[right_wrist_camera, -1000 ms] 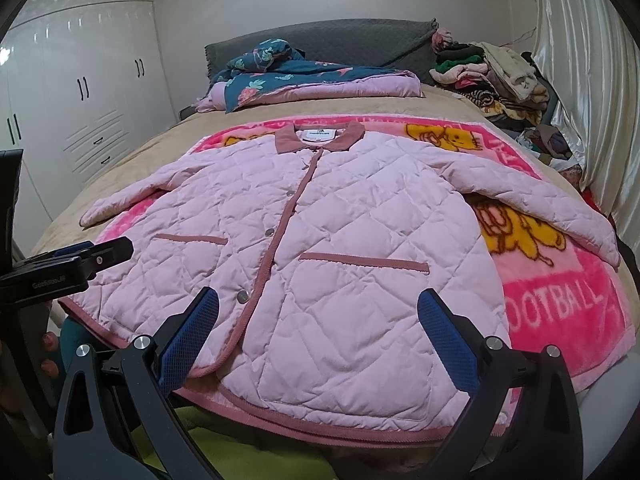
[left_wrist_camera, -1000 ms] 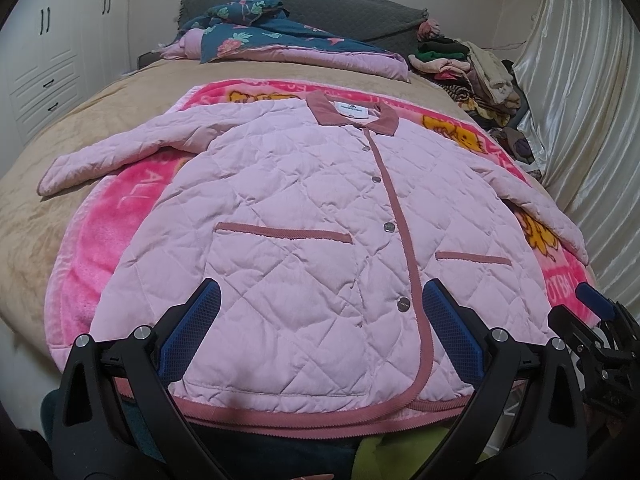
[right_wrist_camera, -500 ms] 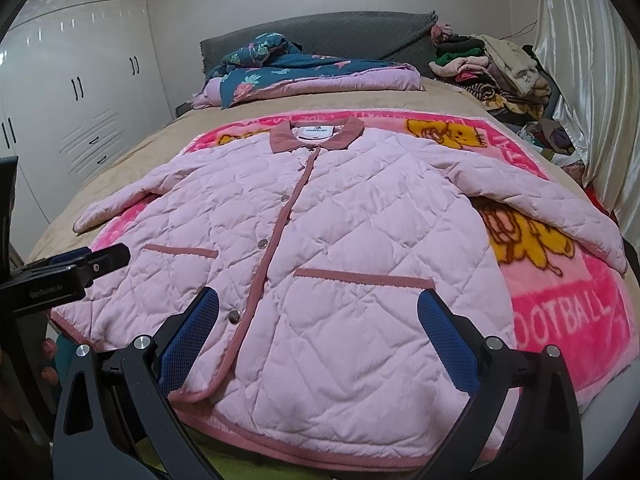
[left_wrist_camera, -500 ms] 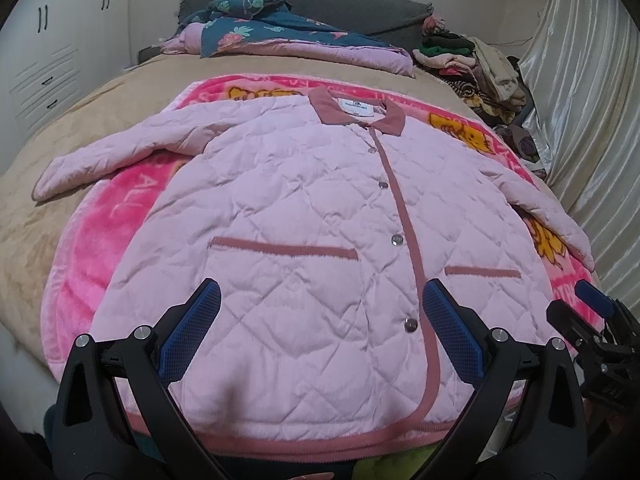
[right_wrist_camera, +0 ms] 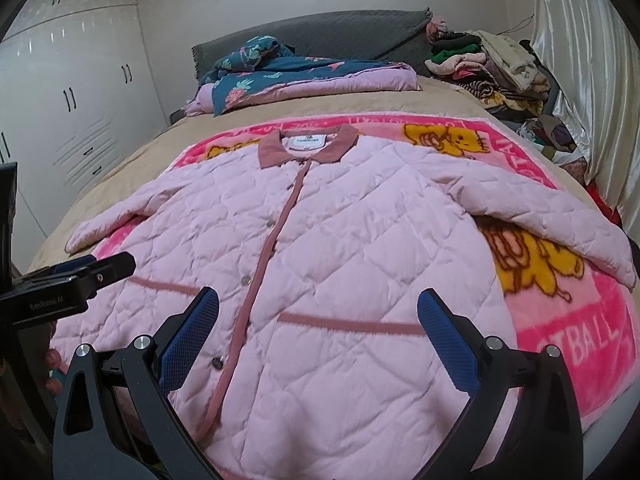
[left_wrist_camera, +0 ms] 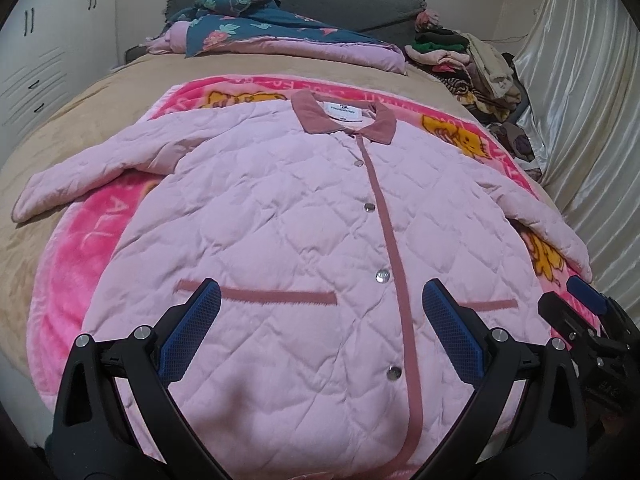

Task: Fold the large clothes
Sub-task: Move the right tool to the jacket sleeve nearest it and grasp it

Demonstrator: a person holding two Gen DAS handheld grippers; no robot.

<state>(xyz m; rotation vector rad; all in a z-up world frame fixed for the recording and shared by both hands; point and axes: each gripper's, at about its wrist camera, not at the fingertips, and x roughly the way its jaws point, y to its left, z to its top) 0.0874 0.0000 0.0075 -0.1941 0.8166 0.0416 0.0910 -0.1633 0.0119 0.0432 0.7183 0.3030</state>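
Note:
A pale pink quilted jacket (left_wrist_camera: 280, 232) (right_wrist_camera: 360, 248) with a dusty-rose collar and button placket lies face up and buttoned on a pink cartoon blanket (left_wrist_camera: 80, 240) (right_wrist_camera: 560, 320), both sleeves spread outward. My left gripper (left_wrist_camera: 320, 304) hovers open above the jacket's lower front, over the left pocket trim, holding nothing. My right gripper (right_wrist_camera: 318, 312) hangs open above the right pocket area, empty too. Each gripper shows at the edge of the other's view: the right gripper (left_wrist_camera: 584, 320), the left gripper (right_wrist_camera: 80, 276).
The blanket lies on a beige bed (left_wrist_camera: 40, 152). A folded floral quilt (right_wrist_camera: 288, 72) sits by the grey headboard. A heap of clothes (right_wrist_camera: 492, 68) is piled at the far right, by shiny curtains (left_wrist_camera: 580, 100). White wardrobes (right_wrist_camera: 72, 92) stand on the left.
Both grippers have moved forward over the jacket, from its hem towards the pockets. The jaws stay wide apart and the jacket has not shifted.

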